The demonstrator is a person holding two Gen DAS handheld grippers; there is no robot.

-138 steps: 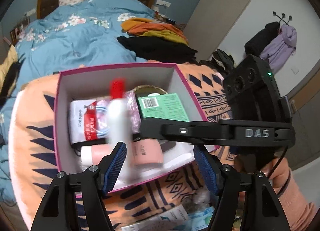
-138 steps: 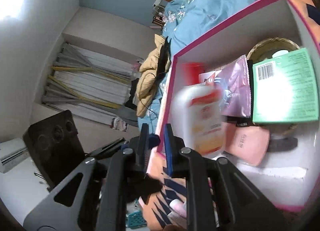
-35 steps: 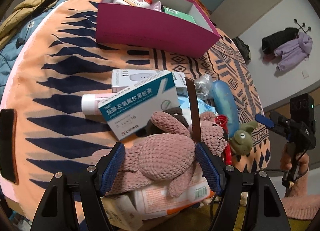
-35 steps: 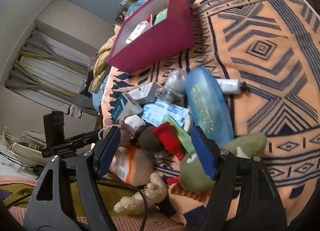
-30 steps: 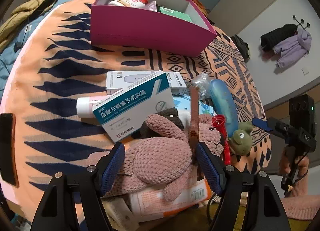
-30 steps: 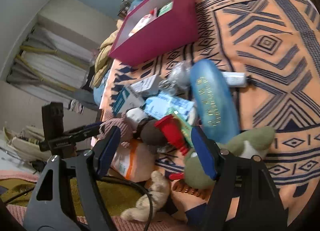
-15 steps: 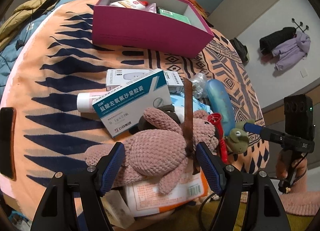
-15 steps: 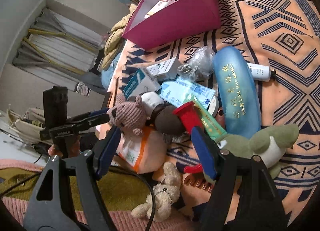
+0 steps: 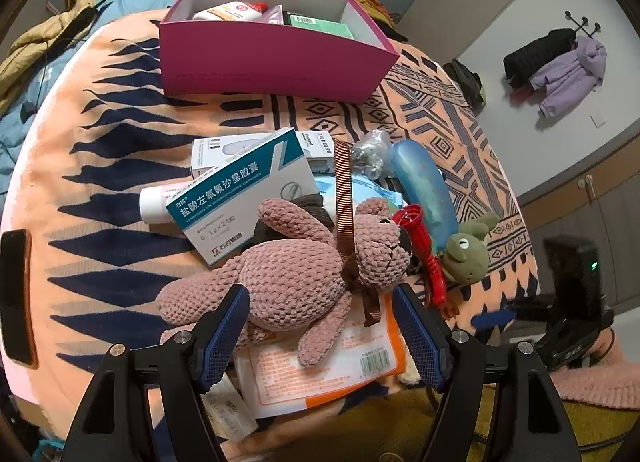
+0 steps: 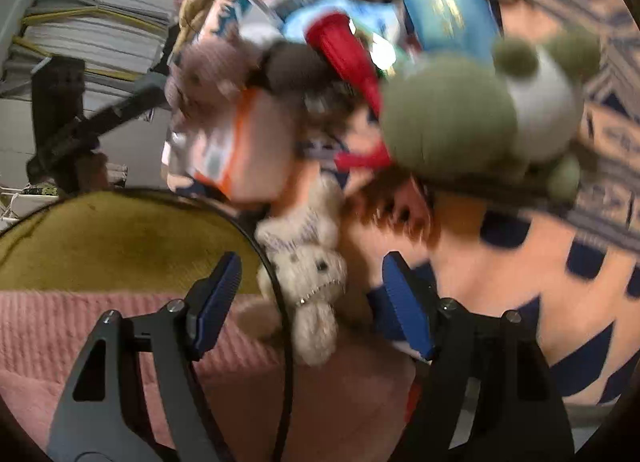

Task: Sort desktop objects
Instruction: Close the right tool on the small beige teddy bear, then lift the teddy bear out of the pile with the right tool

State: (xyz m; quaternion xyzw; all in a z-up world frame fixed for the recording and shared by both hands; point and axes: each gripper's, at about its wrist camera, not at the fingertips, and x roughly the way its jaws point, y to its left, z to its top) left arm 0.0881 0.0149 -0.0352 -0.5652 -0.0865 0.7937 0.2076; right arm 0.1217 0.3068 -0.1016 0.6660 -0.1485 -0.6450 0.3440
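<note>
Right gripper (image 10: 310, 294) has just swung down from over the pile to the near table edge, view blurring; it is now lining up on the small cream plush bear (image 10: 310, 270), so that looks like the next pick. Bear is hanging between its spread fingers, untouched. Left gripper (image 9: 320, 326), fingers apart and empty, is hovering just near of the pink knitted plush rabbit (image 9: 292, 274). Magenta cardboard box (image 9: 272, 57) is sitting far, already partly filled.
</note>
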